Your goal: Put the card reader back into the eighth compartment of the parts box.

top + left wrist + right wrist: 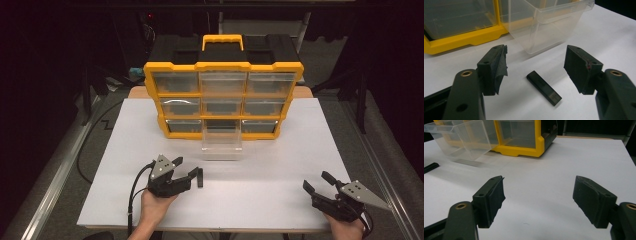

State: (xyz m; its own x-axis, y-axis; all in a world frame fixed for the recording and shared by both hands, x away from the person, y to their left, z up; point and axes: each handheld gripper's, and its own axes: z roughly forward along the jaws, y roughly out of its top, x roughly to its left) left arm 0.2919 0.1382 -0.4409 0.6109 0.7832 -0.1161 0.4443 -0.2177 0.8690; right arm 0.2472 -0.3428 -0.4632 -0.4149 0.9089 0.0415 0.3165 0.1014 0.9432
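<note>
On the white desk (280, 165), near the front left, the left hand-held gripper (188, 170) sits low with its jaws spread wide and nothing between the pads, and from its own view you can see a small black stick-shaped thing (544, 87), looks like a USB stick, lying flat on the desk right in the gap between the two jaws, not touching either one. Same stick in the high view is the little dark bar (200, 177) just off the gripper's tip. Behind it there's a clear plastic drawer (221, 145) pulled out of the bottom middle slot of the yellow and black organizer (223, 66), resting on the desk just in front of the cabinet. Over at the front right the right hand-held gripper (318, 182) is also wide open and holding nothing, well apart from the stick, with bare desk under its jaws (539, 202). Both are held by a person's hands coming in from the bottom edge
</note>
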